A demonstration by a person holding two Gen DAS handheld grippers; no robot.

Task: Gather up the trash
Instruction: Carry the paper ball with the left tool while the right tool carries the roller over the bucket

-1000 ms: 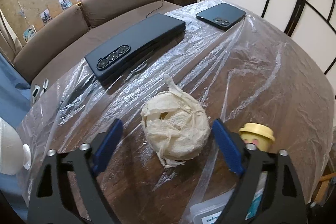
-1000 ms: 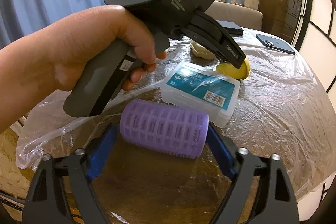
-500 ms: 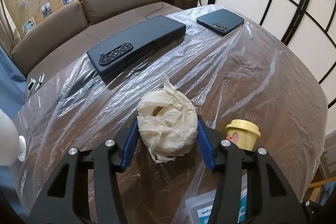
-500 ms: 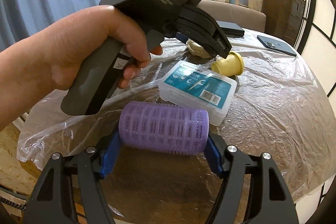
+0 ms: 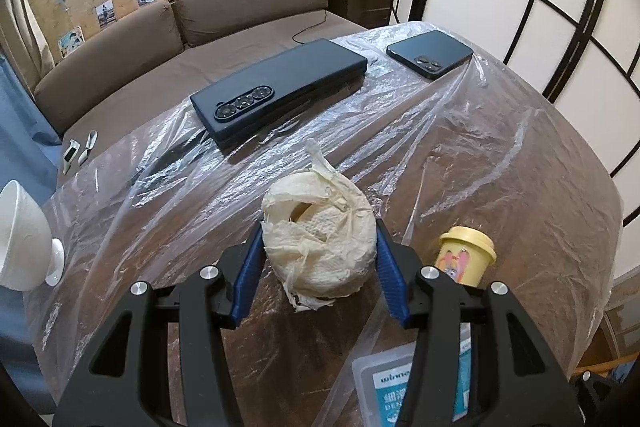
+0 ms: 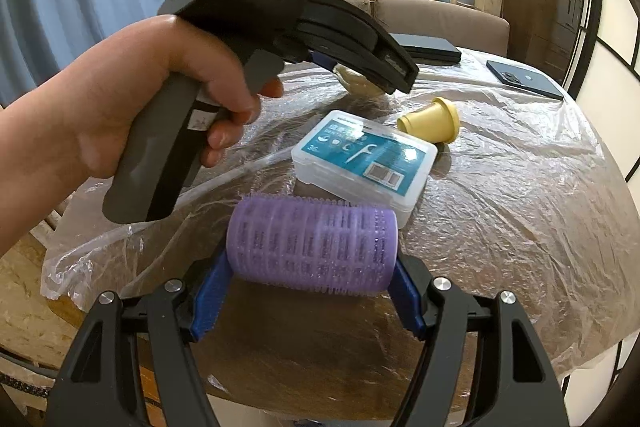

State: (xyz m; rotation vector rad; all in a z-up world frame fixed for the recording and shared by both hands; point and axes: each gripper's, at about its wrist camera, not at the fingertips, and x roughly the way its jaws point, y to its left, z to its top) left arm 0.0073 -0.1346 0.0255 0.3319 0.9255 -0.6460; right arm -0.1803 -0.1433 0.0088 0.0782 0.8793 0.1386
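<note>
The left gripper (image 5: 319, 269) has its blue jaws clamped on either side of a crumpled ball of off-white tissue paper (image 5: 319, 251), which sits on the round wooden worktop (image 5: 276, 351) under a wrinkled sheet of clear plastic (image 5: 460, 155). Just to its right stands a small yellow lidded tub (image 5: 466, 255); whether anything is inside cannot be told. A clear plastic box with a teal dental floss label (image 6: 363, 159) lies closed near the worktop's front edge. The right gripper (image 6: 310, 297) has its jaws pressed against both ends of a purple cylindrical hair roller (image 6: 311, 242). Two dark phones (image 5: 278, 91) (image 5: 430, 54) lie toward the far edge, leaving bare plastic on the right side. A white bowl (image 5: 20, 231) sits beyond the left edge.
</note>
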